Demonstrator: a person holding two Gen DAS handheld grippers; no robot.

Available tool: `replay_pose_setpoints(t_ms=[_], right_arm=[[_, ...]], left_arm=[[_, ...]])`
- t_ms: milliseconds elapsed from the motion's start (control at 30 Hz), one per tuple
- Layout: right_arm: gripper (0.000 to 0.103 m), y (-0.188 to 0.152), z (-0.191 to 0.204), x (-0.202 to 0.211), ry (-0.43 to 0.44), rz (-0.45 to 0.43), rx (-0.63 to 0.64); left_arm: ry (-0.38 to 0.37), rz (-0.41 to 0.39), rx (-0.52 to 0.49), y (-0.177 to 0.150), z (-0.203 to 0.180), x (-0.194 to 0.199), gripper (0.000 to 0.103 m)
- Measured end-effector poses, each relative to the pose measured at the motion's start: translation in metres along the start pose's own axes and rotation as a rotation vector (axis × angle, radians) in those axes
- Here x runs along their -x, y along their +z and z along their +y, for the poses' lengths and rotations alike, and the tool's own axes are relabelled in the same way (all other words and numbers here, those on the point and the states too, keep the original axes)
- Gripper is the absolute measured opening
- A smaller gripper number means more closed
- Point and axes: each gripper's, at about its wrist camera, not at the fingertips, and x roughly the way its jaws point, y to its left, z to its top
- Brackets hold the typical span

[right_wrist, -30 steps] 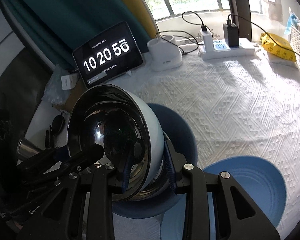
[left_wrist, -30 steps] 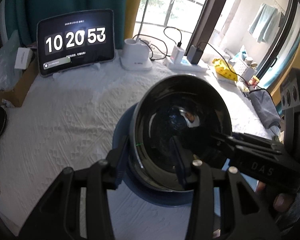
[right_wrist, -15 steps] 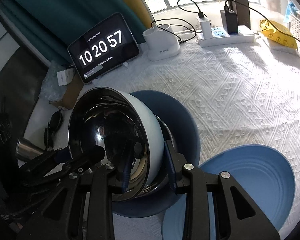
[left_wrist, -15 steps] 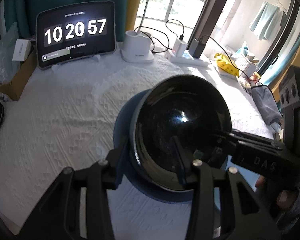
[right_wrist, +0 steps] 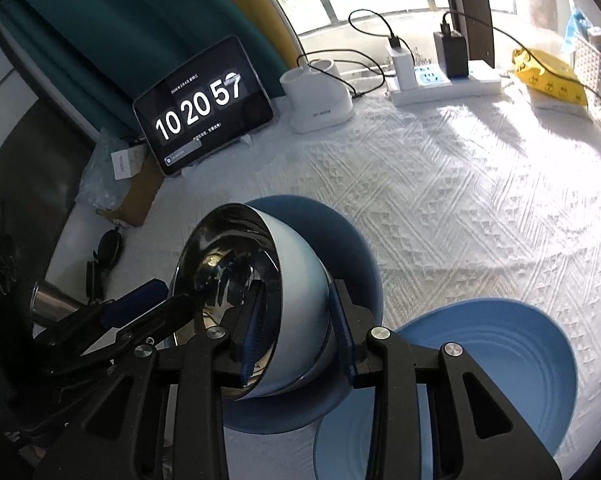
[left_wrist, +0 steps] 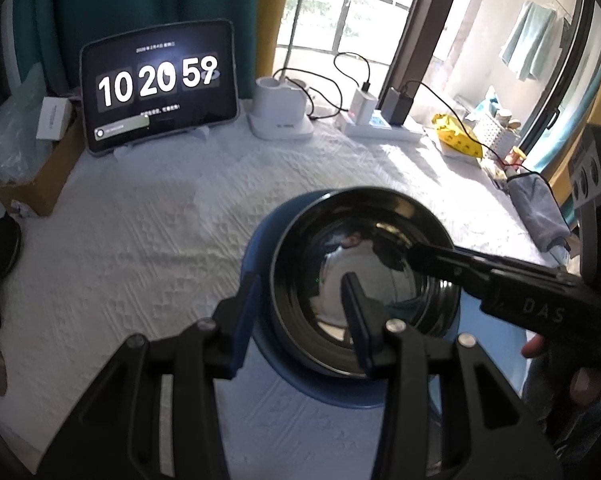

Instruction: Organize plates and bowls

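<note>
A steel bowl with a pale blue outside sits in a dark blue plate, which also shows in the right wrist view. My left gripper straddles the bowl's near rim, one finger inside and one outside, with gaps to the wall. My right gripper straddles the opposite rim the same way, fingers spread wider than the wall. A lighter blue plate lies to the right, partly under the right gripper.
White textured cloth covers the table. At the back stand a clock tablet, a white holder, a power strip and a yellow bag. A cardboard box and sunglasses lie left.
The bowl has come down from its tilted, lifted pose and settled into the dark blue plate. Both grippers have loosened on its rim and pulled back slightly.
</note>
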Motion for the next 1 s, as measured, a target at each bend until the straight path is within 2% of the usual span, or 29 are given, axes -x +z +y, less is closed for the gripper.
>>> replay_pose_setpoints(t_ms=[333, 467, 767, 1000], right_arm=[[0.036, 0.004, 0.008, 0.016, 0.001, -0.032, 0.031], [0.05, 0.007, 0.007, 0.024, 0.006, -0.06, 0.034], [0.05, 0.013, -0.016, 0.033, -0.012, -0.088, -0.006], [0.05, 0.01, -0.036, 0.024, -0.017, -0.07, -0.029]], left_arm=[[0.019, -0.064, -0.014, 0.006, 0.005, 0.023, 0.044], [0.045, -0.07, -0.029, 0.005, 0.011, 0.023, 0.044], [0.047, -0.067, 0.066, 0.002, 0.042, 0.022, 0.046], [0.008, -0.028, 0.122, -0.004, 0.056, 0.008, 0.046]])
